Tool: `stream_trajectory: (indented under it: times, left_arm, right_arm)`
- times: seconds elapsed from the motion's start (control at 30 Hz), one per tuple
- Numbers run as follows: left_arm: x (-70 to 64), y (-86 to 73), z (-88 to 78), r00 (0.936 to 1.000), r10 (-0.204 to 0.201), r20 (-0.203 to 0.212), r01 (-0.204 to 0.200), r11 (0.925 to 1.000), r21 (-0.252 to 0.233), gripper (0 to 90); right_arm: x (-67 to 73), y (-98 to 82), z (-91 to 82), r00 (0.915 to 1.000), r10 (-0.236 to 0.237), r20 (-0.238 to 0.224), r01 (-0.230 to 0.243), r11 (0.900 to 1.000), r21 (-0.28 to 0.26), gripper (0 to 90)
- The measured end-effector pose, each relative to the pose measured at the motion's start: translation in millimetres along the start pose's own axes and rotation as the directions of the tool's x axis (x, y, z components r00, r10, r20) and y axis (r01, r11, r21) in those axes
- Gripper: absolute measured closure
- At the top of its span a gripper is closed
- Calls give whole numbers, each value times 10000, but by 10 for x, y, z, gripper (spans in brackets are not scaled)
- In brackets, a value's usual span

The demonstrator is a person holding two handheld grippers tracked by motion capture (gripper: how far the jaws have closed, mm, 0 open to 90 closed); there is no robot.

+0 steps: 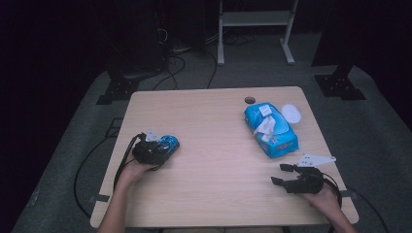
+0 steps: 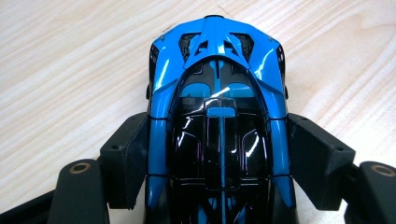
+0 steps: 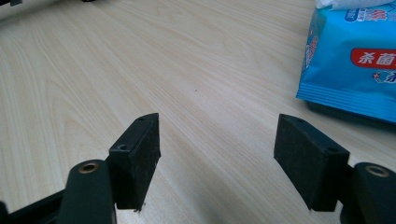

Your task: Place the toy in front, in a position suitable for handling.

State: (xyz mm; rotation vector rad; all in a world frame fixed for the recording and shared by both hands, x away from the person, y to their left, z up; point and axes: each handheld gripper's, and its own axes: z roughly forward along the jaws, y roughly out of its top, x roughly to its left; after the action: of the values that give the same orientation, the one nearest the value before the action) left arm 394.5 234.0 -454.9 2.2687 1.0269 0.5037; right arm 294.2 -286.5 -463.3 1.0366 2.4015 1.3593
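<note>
Two grippers: my left gripper (image 2: 219,154) clamps a toy car (image 2: 217,93); my right gripper (image 3: 217,158) gapes empty. Glossy sides could slip free.

Blue-and-black toy car (image 2: 217,116), light-blue wipes pack (image 1: 270,128), pale woodgrain table (image 1: 214,145).

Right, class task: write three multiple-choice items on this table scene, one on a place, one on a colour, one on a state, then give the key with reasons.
1. Where is the toy car?
A. between the left gripper's jaws
B. on the wipes pack
C. on the floor

2. What colours is the car?
A. red and white
B. blue and black
C. all yellow

3. How is the right gripper?
A. shut on the pack
B. open, holding nothing
C. shut on a lid

Key: A, the left gripper has its pads on the car's sides; B, blue body, black roof; B, bare table shows between its jaws, the wipes pack lying apart.
</note>
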Motion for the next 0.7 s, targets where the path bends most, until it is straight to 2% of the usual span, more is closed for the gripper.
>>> stream_trajectory:
  times: [0.07,0.23,0.27,0.33,0.43,0.57,0.7]
  left_arm:
    - [-3,-6,-4,9999,-84,-63,83,9998,-164,275]
    - [-4,-10,1,9995,-76,-299,70,9998,-207,276]
    - [2,-13,6,9999,-76,-152,72,9997,-223,276]
    - [1,-11,8,9997,-141,-190,136,9996,-232,276]
    - [15,-9,-16,9994,-333,-20,332,9986,-401,276]
    - [46,-7,-69,9975,-675,210,691,9939,-861,276]
    - [60,-10,-101,9961,-812,337,844,9903,-1100,276]
  right_arm:
    - [2,1,0,10000,-2,8,2,10000,0,306]
    - [0,2,0,10000,10,22,-10,10000,2,306]
    - [1,2,1,10000,22,18,-22,10000,-7,306]
    - [1,3,0,10000,11,18,-11,10000,-8,306]
    - [1,2,-4,10000,21,20,-21,10000,-20,306]
    - [-4,2,-6,10000,42,11,-42,10000,-56,306]
    - [-5,2,-8,10000,58,20,-58,9999,-84,306]
